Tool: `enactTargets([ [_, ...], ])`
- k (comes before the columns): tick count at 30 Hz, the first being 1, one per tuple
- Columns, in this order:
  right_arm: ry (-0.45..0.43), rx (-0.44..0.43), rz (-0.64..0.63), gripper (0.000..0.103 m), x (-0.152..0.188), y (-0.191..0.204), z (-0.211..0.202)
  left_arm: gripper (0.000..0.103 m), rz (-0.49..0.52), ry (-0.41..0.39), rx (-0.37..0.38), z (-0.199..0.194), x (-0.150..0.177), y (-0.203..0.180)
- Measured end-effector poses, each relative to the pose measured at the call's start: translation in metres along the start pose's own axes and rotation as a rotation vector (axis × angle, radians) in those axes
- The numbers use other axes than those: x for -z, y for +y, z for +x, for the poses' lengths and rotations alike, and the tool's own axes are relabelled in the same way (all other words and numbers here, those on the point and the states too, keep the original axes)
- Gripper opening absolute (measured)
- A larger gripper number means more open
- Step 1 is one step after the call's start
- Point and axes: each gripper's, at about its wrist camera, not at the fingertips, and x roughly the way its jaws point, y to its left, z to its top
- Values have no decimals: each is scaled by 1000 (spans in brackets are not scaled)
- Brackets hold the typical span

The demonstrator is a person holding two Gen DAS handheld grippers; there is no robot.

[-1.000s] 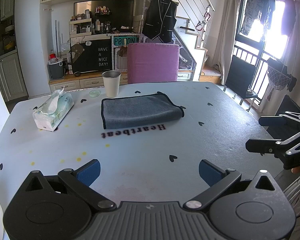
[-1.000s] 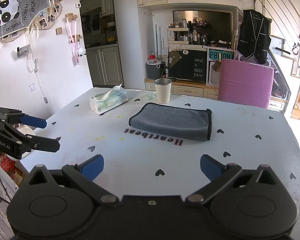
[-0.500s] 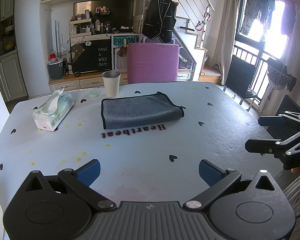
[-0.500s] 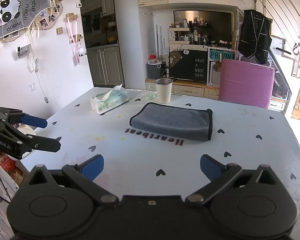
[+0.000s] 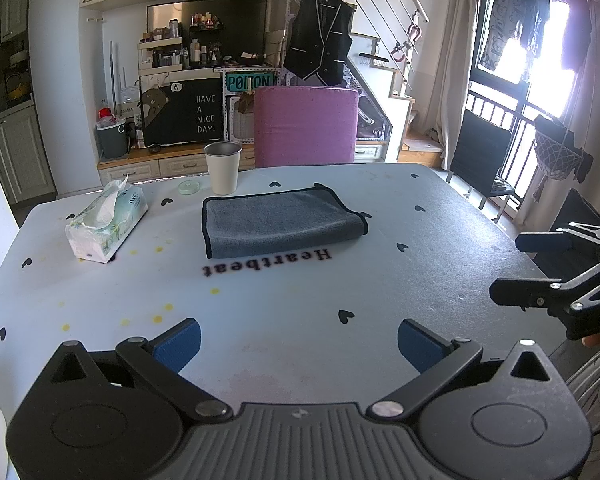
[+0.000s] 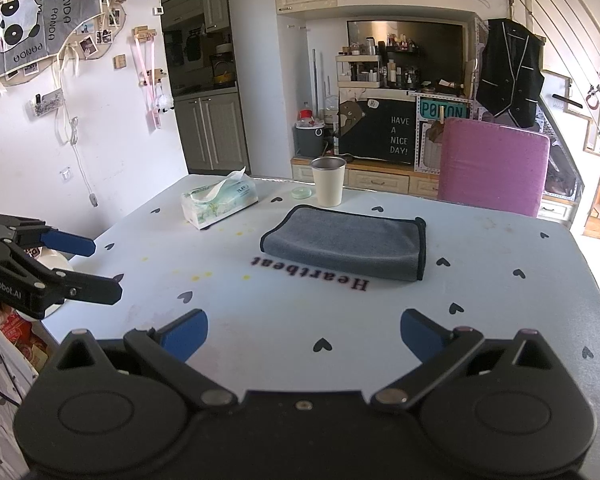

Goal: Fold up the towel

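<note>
Towel (image 5: 280, 222) lies folded mid-table, well ahead of both grippers' spread fingers (image 5: 176, 342), touching neither.

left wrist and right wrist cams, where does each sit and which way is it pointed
Left wrist: rides on the left gripper at the near table edge, looking across at the grey towel; its open blue fingers show low in frame, the right gripper at right.
Right wrist: rides on the right gripper, further right along the near edge, facing the towel; its own open fingers show, the left gripper at left.
Shared: towel, cup, tissue pack, purple chair, and each other's gripper.
</note>
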Motion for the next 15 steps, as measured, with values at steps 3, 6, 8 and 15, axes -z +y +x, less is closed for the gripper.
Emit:
enactTargets([
  [3, 0, 0, 0, 103, 0, 0, 0, 103, -1, 0, -2, 0, 0, 0],
  [6, 0, -2, 0, 103, 0, 0, 0, 103, -1, -1, -7, -2, -1, 1],
  [8, 1, -1, 0, 103, 0, 0, 0, 103, -1, -1, -6, -2, -1, 1],
  [15, -1, -3, 1, 103, 0, 0, 0, 103, -2, -1, -14, -3, -2, 2],
])
